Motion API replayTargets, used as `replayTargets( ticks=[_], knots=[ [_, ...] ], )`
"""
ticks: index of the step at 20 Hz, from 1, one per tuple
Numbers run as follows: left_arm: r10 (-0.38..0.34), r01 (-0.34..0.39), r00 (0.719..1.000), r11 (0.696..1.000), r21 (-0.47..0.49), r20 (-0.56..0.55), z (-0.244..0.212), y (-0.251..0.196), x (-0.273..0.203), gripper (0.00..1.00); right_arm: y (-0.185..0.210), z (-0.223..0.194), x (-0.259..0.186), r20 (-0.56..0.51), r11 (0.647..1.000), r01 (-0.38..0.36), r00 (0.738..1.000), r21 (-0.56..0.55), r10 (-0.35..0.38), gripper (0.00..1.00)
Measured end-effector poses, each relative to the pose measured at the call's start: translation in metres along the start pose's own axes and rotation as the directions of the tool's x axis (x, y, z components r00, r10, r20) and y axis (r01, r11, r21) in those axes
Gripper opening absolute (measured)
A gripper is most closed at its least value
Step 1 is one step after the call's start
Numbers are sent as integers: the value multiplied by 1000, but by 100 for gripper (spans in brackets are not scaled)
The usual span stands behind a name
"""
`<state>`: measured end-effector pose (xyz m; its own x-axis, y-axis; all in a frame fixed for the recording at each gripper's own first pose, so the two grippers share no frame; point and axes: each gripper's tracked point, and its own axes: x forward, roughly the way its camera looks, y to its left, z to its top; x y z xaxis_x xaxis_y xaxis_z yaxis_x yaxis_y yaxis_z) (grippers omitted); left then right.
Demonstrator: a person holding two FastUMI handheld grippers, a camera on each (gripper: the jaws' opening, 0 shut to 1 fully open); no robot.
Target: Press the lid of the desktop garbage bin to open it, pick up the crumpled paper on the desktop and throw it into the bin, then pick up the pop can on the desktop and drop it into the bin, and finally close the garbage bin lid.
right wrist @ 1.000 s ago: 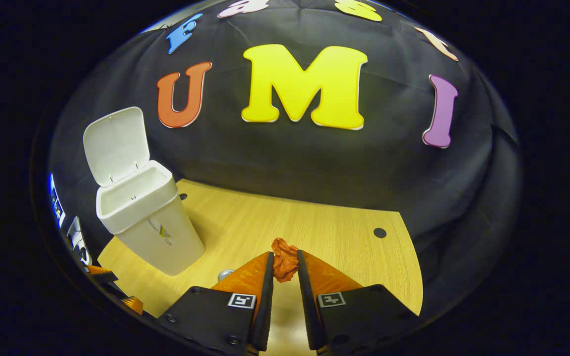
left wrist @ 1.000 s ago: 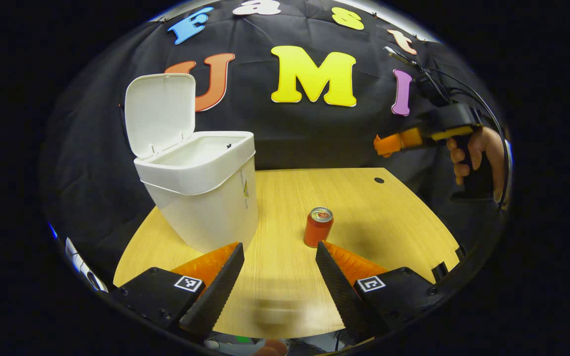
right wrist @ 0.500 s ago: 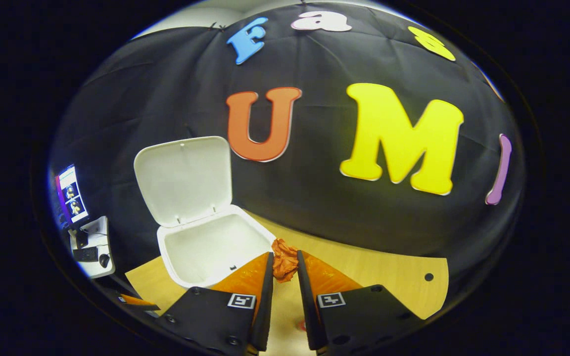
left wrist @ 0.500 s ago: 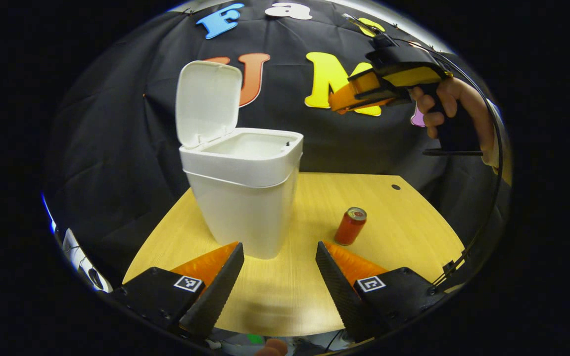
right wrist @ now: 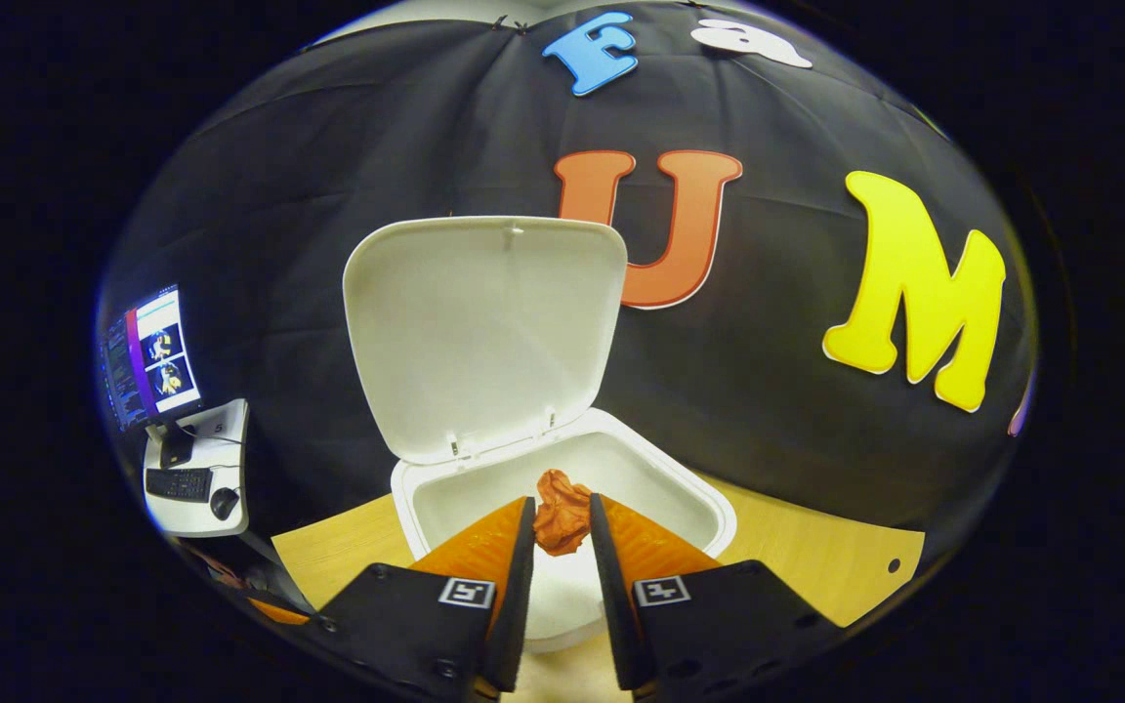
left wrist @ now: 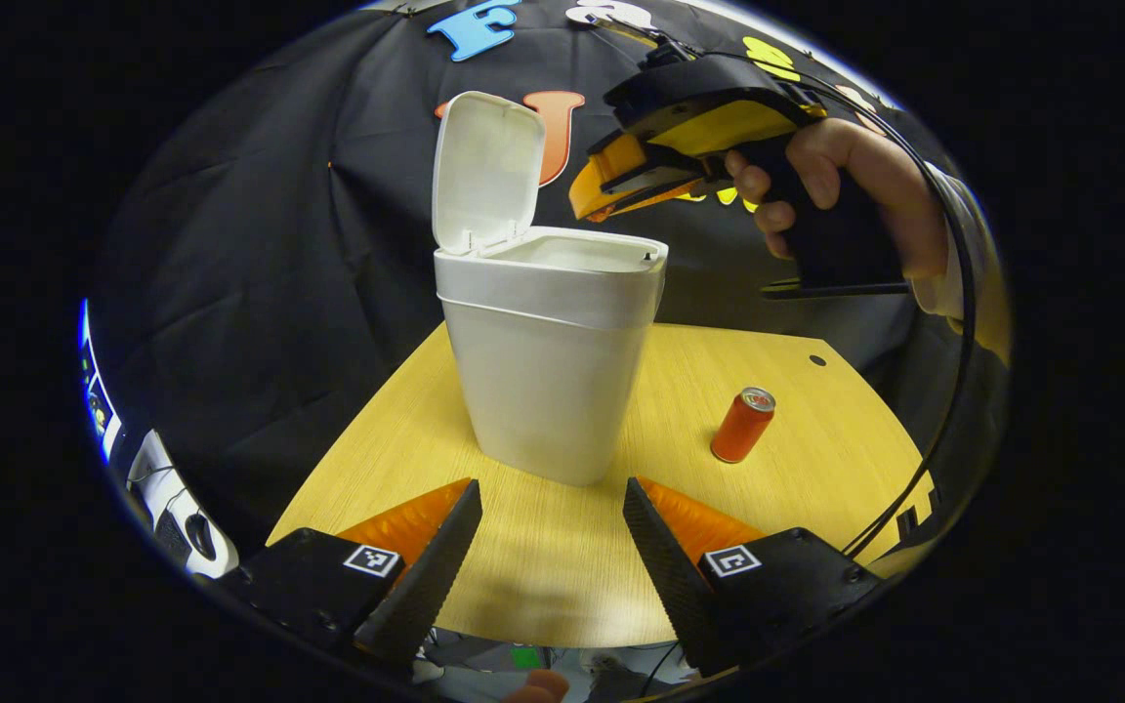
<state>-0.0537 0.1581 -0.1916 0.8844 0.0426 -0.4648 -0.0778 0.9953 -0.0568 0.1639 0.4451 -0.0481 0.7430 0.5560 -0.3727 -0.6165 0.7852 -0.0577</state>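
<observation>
The white garbage bin (left wrist: 551, 371) stands on the wooden desktop (left wrist: 816, 449) with its lid (left wrist: 484, 171) raised upright. In the right gripper view my right gripper (right wrist: 560, 517) is shut on the crumpled orange paper (right wrist: 562, 510), held directly above the bin's open mouth (right wrist: 660, 483), with the lid (right wrist: 479, 327) behind it. In the left gripper view that right gripper (left wrist: 641, 186), held by a hand (left wrist: 846, 186), hovers over the bin's rim. The red pop can (left wrist: 742, 426) stands upright to the right of the bin. My left gripper (left wrist: 548, 508) is open, low, in front of the bin.
A small hole (left wrist: 817, 360) marks the desktop's far right corner. A side stand with a monitor (right wrist: 147, 356), keyboard and mouse sits far left beyond the desk. A black cable (left wrist: 953, 322) trails from the right gripper down past the desk's right edge.
My right gripper carried the paper leftward to over the open bin. My left gripper's view swung left, so the bin now sits centred and the can lies farther right.
</observation>
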Motion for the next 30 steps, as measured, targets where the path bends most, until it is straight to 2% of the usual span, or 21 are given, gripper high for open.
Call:
replayTargets(
  ticks=[1,2,4,6,7,13,17,20,22,24,28,30],
  knots=[
    [-1,1,1000,1000,-3,-3,0,-1,0,97,-1,0,1,0,1000,7,1000,5,-7,42],
    [-4,4,1000,1000,-5,-3,0,-2,2,97,-7,0,1,1,1000,26,1000,10,-26,42],
    [-19,19,1000,1000,-9,0,2,-9,4,97,-9,2,0,8,999,17,1000,40,-18,43],
    [-47,47,999,999,-10,1,2,-20,5,97,-20,2,-4,13,998,24,1000,52,-25,60],
    [-59,59,998,998,-5,4,3,-25,6,97,-24,3,-6,17,998,25,1000,56,-26,77],
    [-106,106,994,994,37,-8,1,-56,19,98,-50,8,-44,60,996,30,998,86,-36,96],
    [-144,145,989,985,96,-11,-7,-81,28,98,-66,15,-86,106,994,11,994,112,-23,96],
    [-158,159,987,978,136,-18,-14,-99,41,98,-96,21,-128,158,994,55,985,100,-70,96],
    [-179,179,984,975,129,-14,-21,-117,54,98,-113,12,-159,164,992,80,982,99,-95,95],
    [-192,191,981,972,134,-5,-30,-133,72,98,-134,-7,-186,146,988,114,981,107,-129,95],
    [-243,226,969,944,241,43,-38,-179,104,97,-187,-61,-224,73,970,219,971,109,-228,95],
    [-259,238,965,935,263,50,-44,-201,121,98,-207,-91,-237,22,960,261,964,99,-265,95]
  ],
)
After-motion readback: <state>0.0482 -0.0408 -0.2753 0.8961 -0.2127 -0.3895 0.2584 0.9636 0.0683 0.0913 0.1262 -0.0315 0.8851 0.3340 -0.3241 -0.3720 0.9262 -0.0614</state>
